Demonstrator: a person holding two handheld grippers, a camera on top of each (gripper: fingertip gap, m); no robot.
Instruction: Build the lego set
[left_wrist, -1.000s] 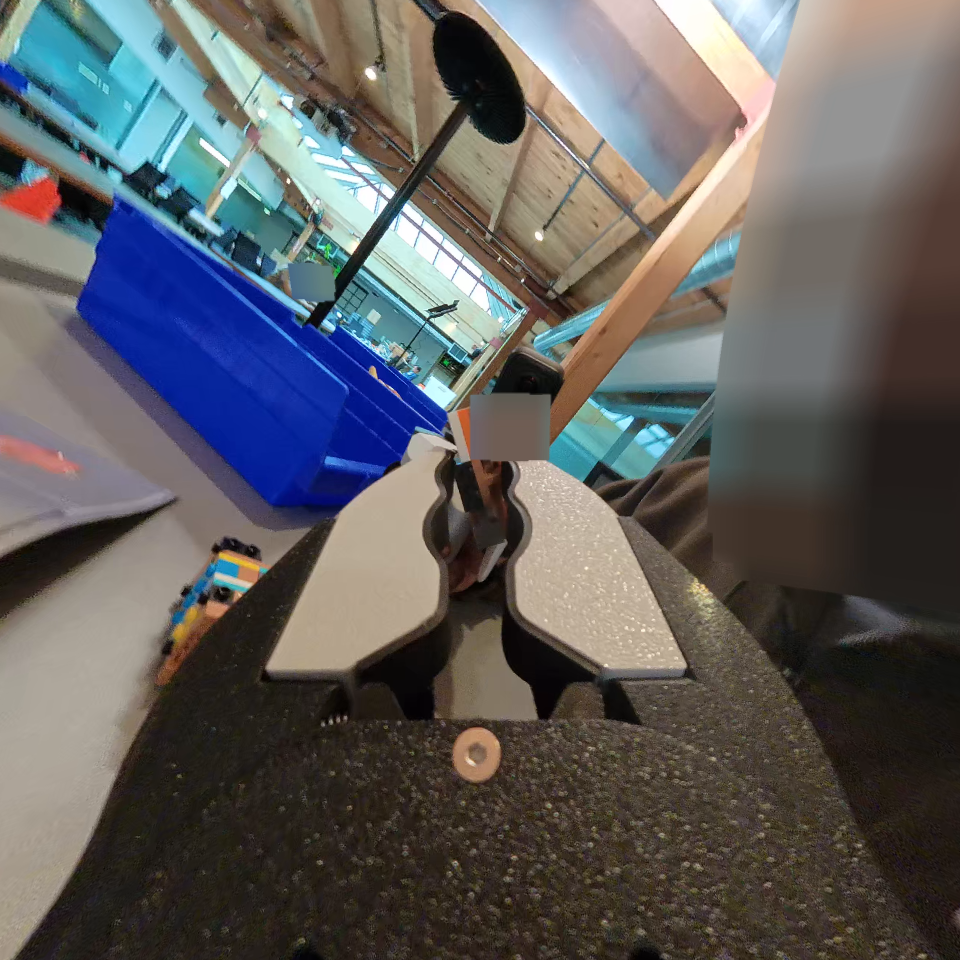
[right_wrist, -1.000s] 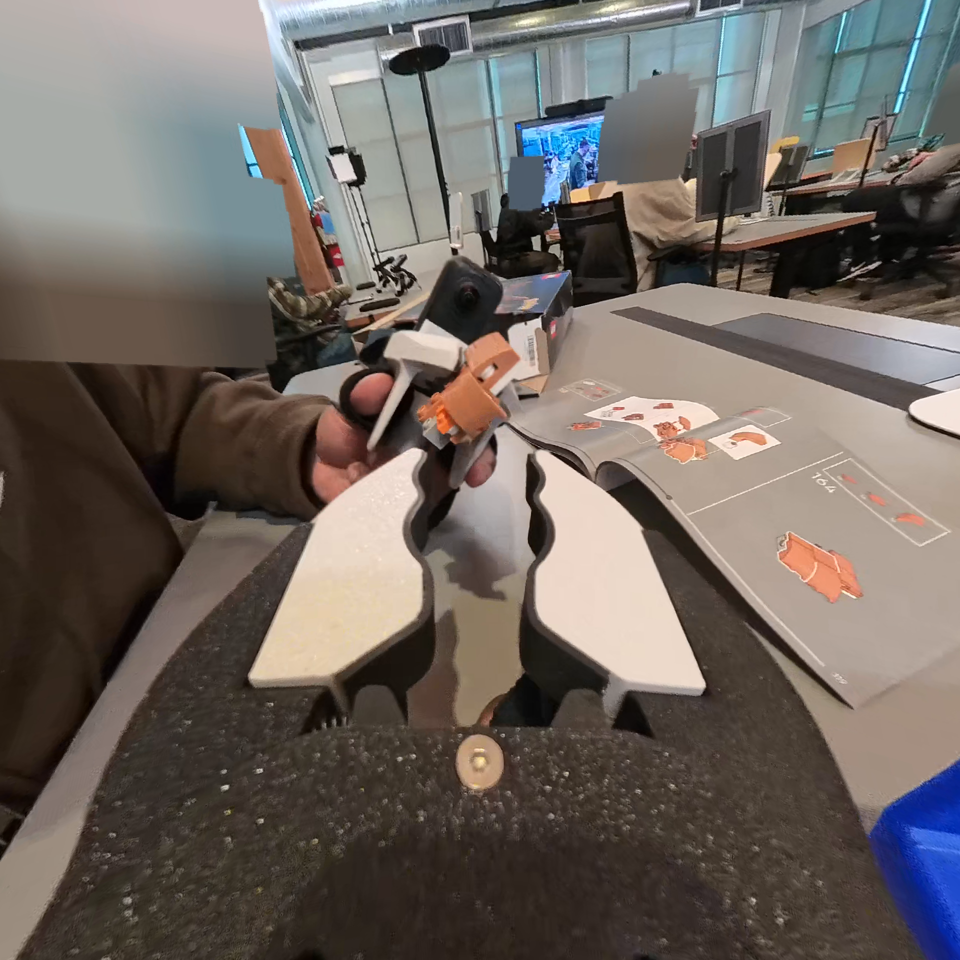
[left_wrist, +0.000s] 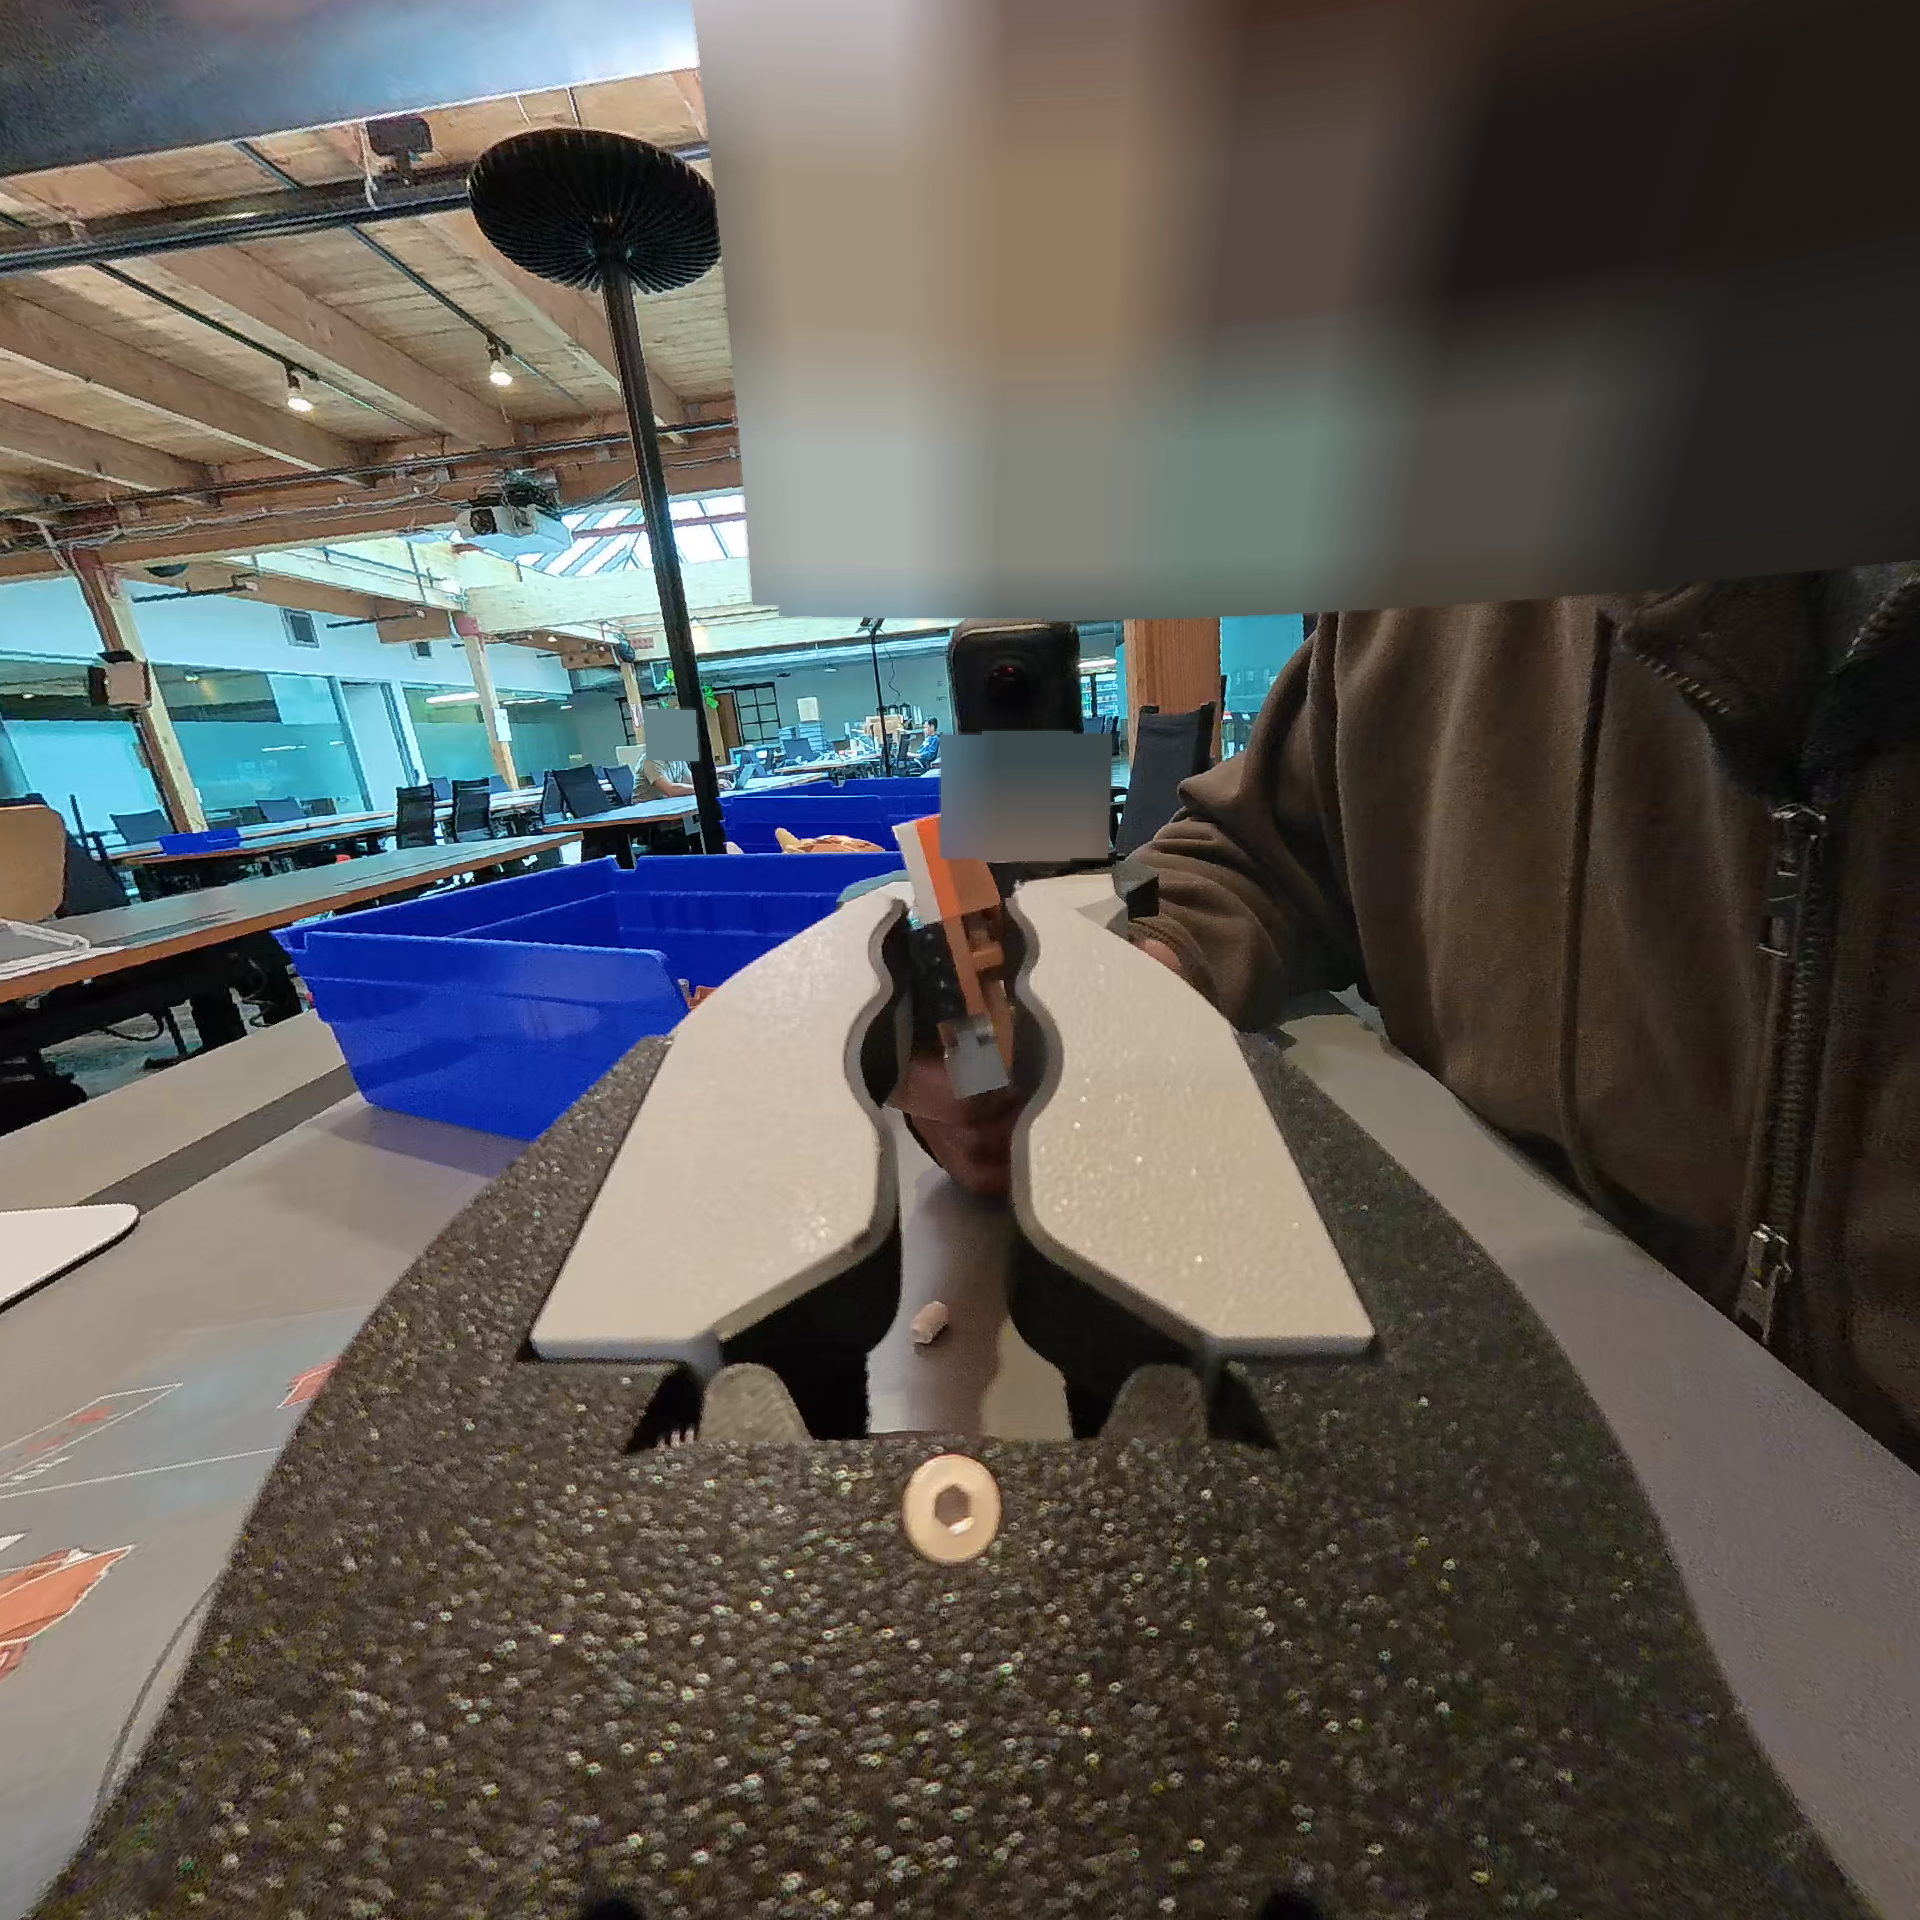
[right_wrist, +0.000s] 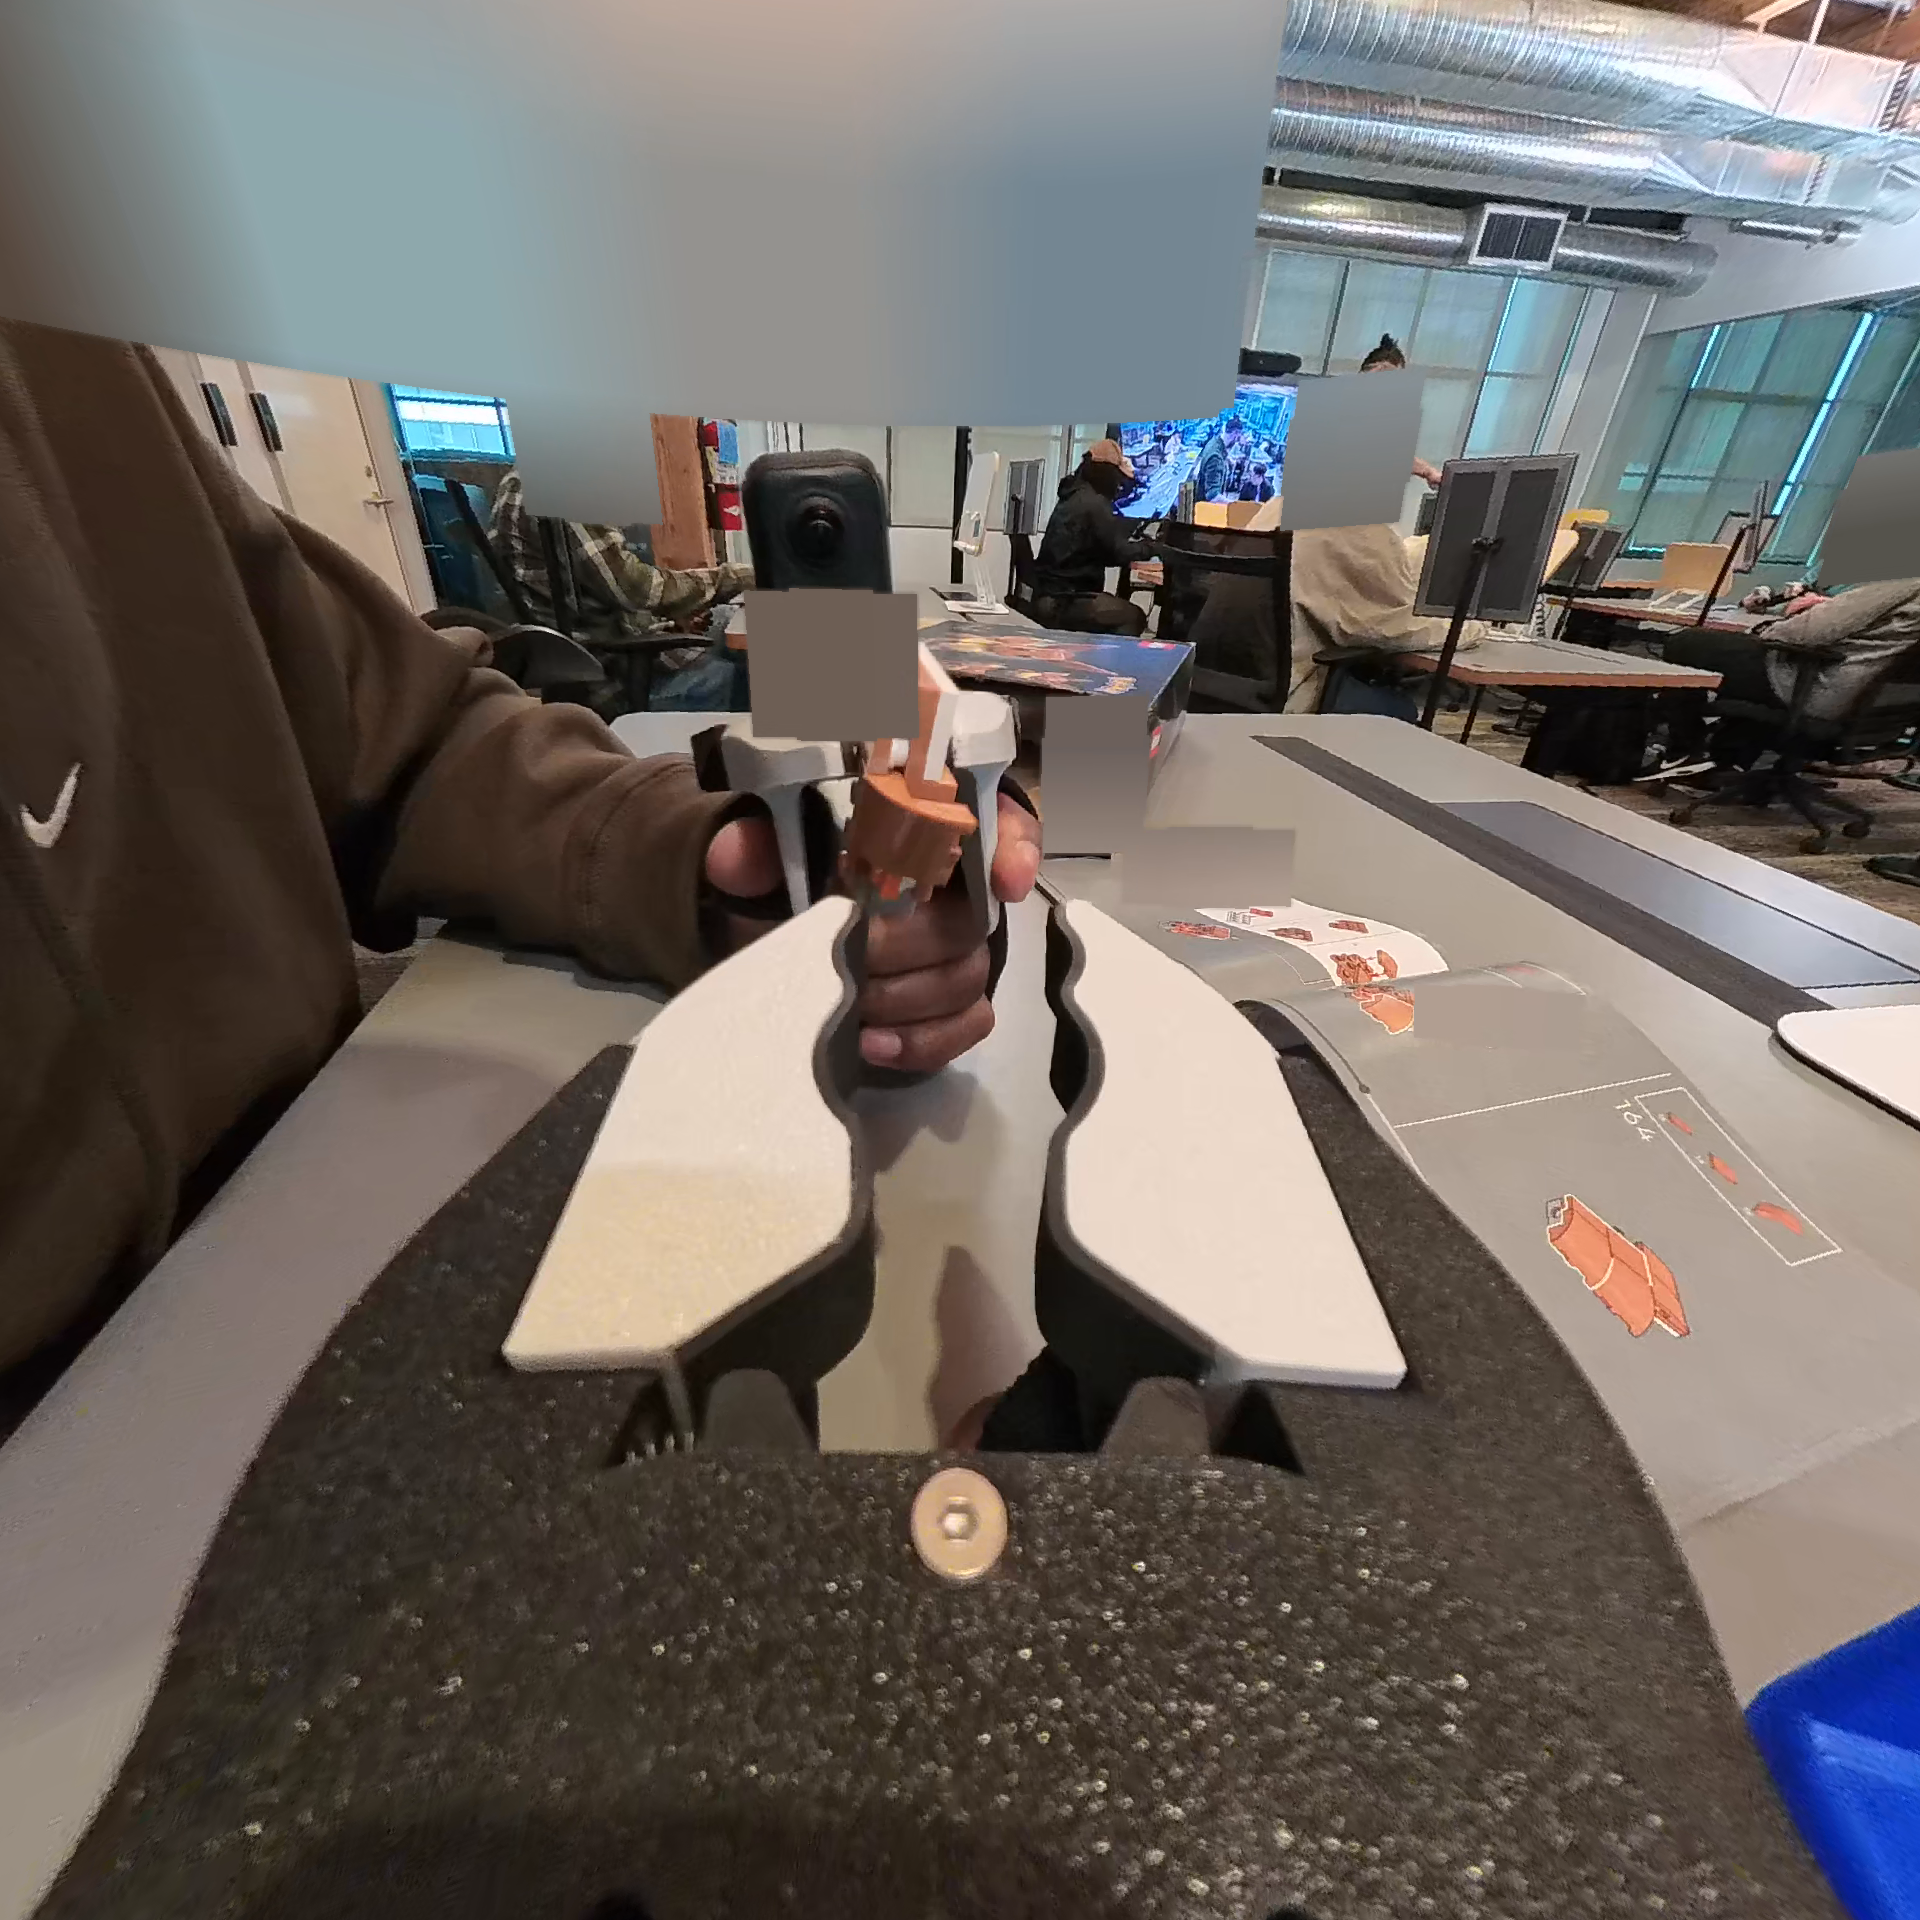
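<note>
Lego piece (left_wrist: 961, 966) is sitting clamped in left claw (left_wrist: 956, 909), 12 o'clock from the empty, spread-apart right claw (right_wrist: 956, 914); a crooked shove's probably popping it loose.

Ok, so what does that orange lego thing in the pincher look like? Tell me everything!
The orange lego piece is a small clump of shiny plastic bricks snapped together. It is mostly orange-brown, with a white strip at one end, a little grey part at the other, and a dark studded side. It is tilted, held up in the air above the grey table. Only the two pale fingers of the left gripper touch it, squeezing it from both sides.
</note>
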